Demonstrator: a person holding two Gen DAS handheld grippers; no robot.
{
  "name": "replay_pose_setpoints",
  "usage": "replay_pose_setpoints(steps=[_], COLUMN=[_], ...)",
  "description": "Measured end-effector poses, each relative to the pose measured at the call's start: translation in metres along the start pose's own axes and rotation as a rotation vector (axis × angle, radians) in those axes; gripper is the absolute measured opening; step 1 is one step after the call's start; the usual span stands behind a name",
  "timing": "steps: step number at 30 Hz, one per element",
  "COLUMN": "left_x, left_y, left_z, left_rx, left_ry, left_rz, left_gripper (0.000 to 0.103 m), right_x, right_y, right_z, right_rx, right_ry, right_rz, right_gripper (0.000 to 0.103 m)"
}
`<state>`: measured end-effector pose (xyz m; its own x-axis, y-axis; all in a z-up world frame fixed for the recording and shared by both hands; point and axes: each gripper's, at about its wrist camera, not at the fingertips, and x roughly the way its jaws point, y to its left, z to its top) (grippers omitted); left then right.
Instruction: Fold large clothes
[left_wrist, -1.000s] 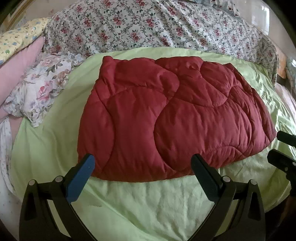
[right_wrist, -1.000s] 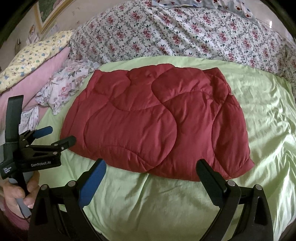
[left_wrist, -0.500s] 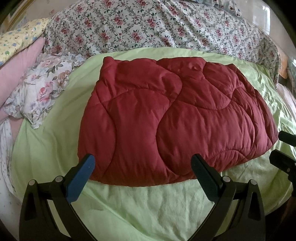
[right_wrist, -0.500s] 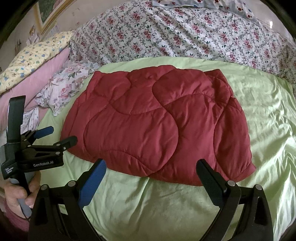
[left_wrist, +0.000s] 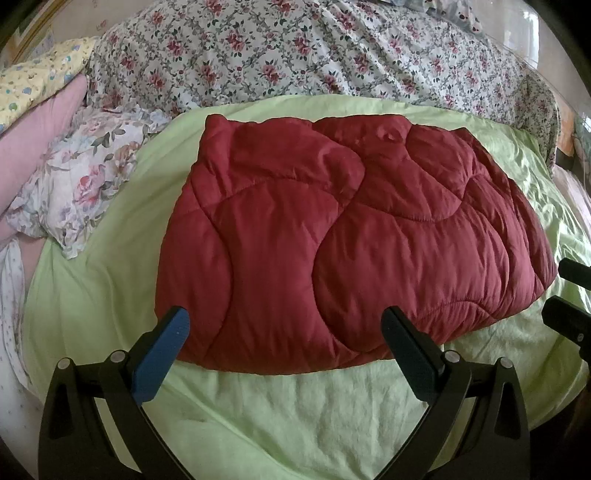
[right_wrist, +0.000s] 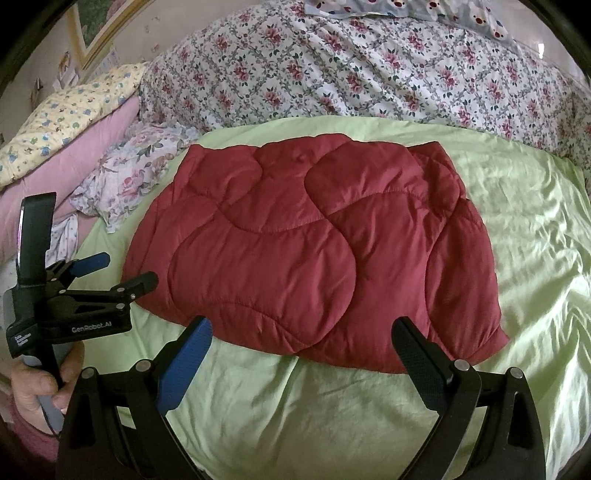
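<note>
garment: dark red quilted padded garment, puffy, stitched in curved panels, looks already folded into a rough rectangle; can't tell sleeves or collar from here
location: lies flat on the pale green crinkled bedsheet, middle of the bed, near edge just ahead of both tools; a floral-print frilled pillow sits left of it, apart; a rose-pattern quilt is heaped behind it, not touching as far as I can see
left gripper: fingers spread wide, nothing between them, hanging over the near hem at the garment's left-front part; seen from right wrist view at the left corner, held by a hand
right gripper: fingers apart too, empty, over the near hem toward the right-front corner
handling guess: soft, bulky, light for its size; filling will spring back so folds won't stay crisp; outer shell looks smooth, maybe slippery, thin pinch could slide off
layers: right side in the right wrist view shows stacked edges, so likely several layers; grabbing only the top one would unfold it
where to grip: the two near corners, one per tool, biting deep past the hem to catch all layers; stitched seams probably give firmer hold than puffed panels
risk: sheet under it is loose, low pinch may take green fabric along
stage: probably lining up for another fold or a final tidy, no contact yet
</note>
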<state>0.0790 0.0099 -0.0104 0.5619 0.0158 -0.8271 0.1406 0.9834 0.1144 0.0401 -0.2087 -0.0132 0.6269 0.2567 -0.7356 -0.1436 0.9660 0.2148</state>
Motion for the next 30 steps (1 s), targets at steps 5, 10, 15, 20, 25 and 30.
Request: replay_pose_setpoints(steps=[5, 10, 15, 20, 25, 30], left_x=[-0.0005, 0.0, -0.0003, -0.0002, 0.0015, 0.0021], left_y=[-0.0008, -0.0011, -0.0011, -0.0013, -0.0023, -0.0032], left_z=[0.0008, 0.0011, 0.0014, 0.0014, 0.0019, 0.0019], left_rx=[0.0, -0.001, -0.002, -0.001, 0.0, 0.002], left_ry=[-0.001, 0.0, 0.001, 0.002, 0.003, 0.004], left_rz=[0.0, 0.0, -0.001, -0.001, -0.003, 0.001], left_gripper=[0.103, 0.103, 0.103, 0.103, 0.103, 0.103], right_x=[-0.0003, -0.0001, -0.0002, -0.0001, 0.0005, 0.0012], right_y=[0.0001, 0.0006, 0.0003, 0.0004, -0.0003, -0.0056], right_z=[0.0006, 0.001, 0.0002, 0.0005, 0.0013, -0.0007], right_rx=[0.0, 0.0, 0.001, 0.002, 0.009, 0.011], right_ry=[0.0, 0.0, 0.001, 0.0, -0.001, 0.002], right_rz=[-0.001, 0.0, 0.0, -0.001, 0.001, 0.001], right_gripper=[0.099, 0.099, 0.099, 0.099, 0.099, 0.099])
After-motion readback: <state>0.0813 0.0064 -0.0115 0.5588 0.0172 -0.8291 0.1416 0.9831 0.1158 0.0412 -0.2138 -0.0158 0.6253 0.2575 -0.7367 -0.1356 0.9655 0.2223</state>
